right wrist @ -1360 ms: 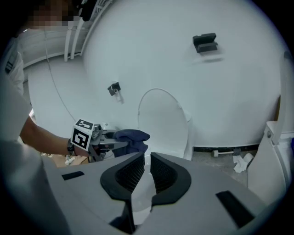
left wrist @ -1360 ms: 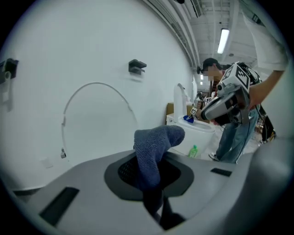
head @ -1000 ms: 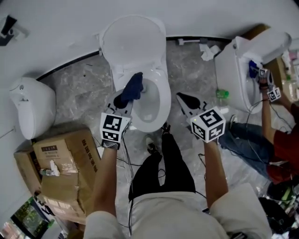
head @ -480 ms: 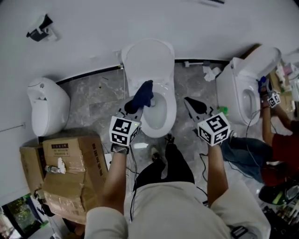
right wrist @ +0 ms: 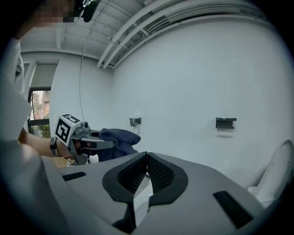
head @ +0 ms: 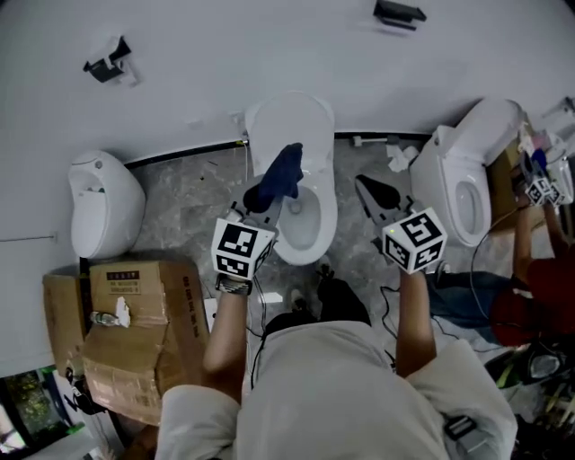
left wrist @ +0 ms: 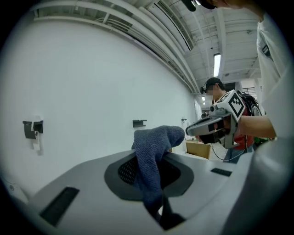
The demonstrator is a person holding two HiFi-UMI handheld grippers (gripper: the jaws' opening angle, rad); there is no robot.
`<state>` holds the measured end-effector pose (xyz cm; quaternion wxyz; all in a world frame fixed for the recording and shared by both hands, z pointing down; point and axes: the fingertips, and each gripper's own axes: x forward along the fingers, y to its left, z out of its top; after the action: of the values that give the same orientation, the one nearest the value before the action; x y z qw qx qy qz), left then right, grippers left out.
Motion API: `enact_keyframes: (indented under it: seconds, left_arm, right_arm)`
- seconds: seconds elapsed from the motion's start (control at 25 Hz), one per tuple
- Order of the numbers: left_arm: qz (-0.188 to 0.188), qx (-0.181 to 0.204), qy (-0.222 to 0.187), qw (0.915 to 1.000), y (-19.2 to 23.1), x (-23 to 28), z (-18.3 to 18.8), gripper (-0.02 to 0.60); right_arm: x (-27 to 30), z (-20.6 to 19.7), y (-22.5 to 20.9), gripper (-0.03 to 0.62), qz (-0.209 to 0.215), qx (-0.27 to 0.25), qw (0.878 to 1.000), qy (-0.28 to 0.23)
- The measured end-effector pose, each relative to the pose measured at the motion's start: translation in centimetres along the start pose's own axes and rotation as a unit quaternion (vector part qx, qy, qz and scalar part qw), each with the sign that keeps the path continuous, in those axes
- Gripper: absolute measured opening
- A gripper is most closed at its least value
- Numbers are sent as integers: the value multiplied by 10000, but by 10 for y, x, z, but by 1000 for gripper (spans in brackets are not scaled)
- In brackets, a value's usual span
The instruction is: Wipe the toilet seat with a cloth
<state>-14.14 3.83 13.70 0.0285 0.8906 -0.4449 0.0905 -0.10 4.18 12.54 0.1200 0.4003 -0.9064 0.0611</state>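
A white toilet point(head: 296, 180) with its lid up stands against the wall in the head view, its seat point(head: 321, 241) and bowl open. My left gripper point(head: 262, 199) is held high over the toilet's left side, shut on a dark blue cloth point(head: 278, 176) that sticks up from the jaws. In the left gripper view the blue cloth point(left wrist: 154, 158) is pinched between the jaws. My right gripper point(head: 370, 190) hovers to the right of the toilet, shut with nothing in it point(right wrist: 147, 170). Both grippers point almost level at the white wall.
A second toilet point(head: 460, 184) stands at the right, where another person point(head: 530, 269) crouches. A white urinal-like fixture point(head: 101, 202) sits left. Cardboard boxes point(head: 126, 332) are stacked at lower left. Brackets point(head: 400, 13) hang on the wall.
Both grippers have risen well above the toilet, the left one still carrying the cloth. The view has pulled back, so the toilet looks smaller and farther below.
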Motion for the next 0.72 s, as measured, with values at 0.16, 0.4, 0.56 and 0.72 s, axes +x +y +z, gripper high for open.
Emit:
enact_keyframes:
  seconds: [0.16,0.4,0.56,0.72]
  left_arm:
    - [135,237,-226,9994,-6,-14,27,41]
    - [340,331,-458,9978,-12,-30,65,41]
    - [258,571,-662,9958,-20,-39,94,41]
    - [291,635,-984,9927,-27,-54,118,42]
  right_arm:
    - [-14,30,10,29,65,-306,9993,-195]
    - [-33,76,18,29,76,-655,9960,-610]
    - [-45,98,22,29,50,-746,9934,-875]
    - [-57,114,29,28,-34,-959,9896,-1072]
